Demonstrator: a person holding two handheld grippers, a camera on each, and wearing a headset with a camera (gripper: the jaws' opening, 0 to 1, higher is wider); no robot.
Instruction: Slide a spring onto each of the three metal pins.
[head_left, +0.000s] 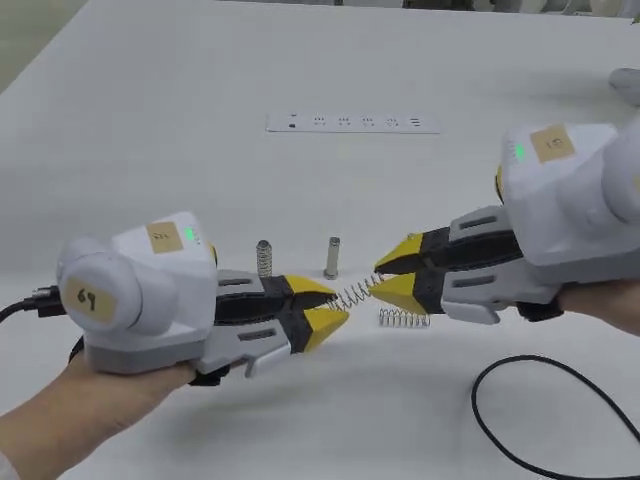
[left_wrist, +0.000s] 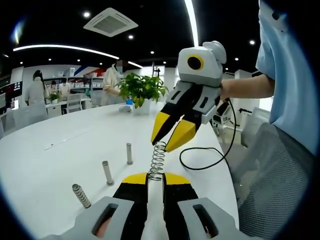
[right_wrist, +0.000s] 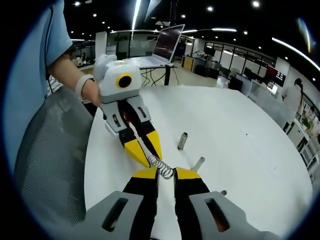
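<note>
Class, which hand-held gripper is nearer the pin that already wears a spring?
Left. The left hand-held gripper sits just in front of that pin; the right hand-held gripper is farther right, past the bare pin.

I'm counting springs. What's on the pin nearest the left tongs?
A spring sits on that pin, coils wrapped around it. Just the pin's tip shows; the coils cover its shaft.
</note>
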